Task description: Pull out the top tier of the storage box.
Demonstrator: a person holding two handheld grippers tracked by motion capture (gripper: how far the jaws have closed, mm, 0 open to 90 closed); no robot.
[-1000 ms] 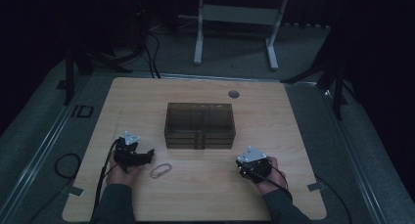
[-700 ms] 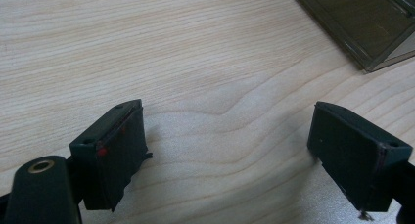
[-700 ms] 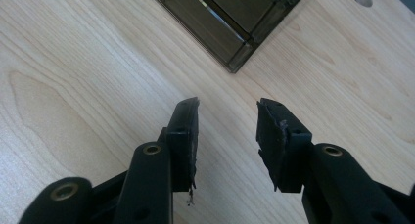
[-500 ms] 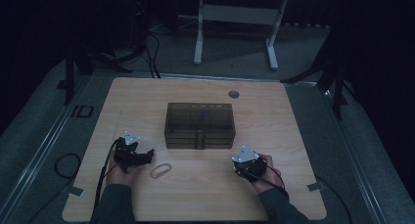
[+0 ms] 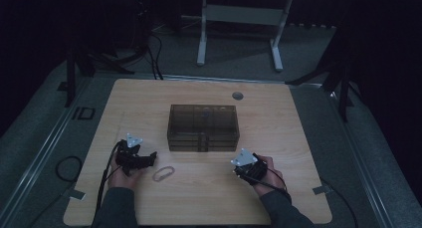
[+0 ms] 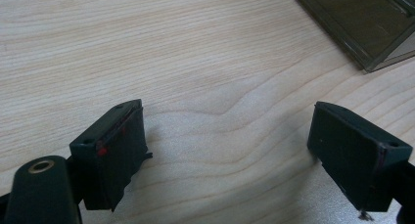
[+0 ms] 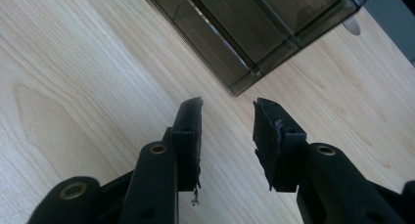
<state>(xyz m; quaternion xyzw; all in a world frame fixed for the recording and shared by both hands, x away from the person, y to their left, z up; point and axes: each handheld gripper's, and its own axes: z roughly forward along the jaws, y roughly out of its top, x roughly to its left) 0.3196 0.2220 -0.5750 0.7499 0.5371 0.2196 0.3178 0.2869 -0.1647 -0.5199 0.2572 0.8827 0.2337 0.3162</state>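
Wood table (image 5: 209,198), near edge: left gripper (image 5: 149,157) jaws wide and empty, loop (image 5: 163,173) just beside, to its right; right gripper (image 5: 238,169) jaws have just been narrowing, nothing between, aimed at box corner. Smoky box (image 5: 203,127) ahead between hands, long axis across table, nearer right gripper; path clear. Grommet (image 5: 238,95) beyond

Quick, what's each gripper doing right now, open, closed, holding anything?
Left gripper: open wide, nothing between its jaws.
Right gripper: open, jaws have just been closing, nothing between them.
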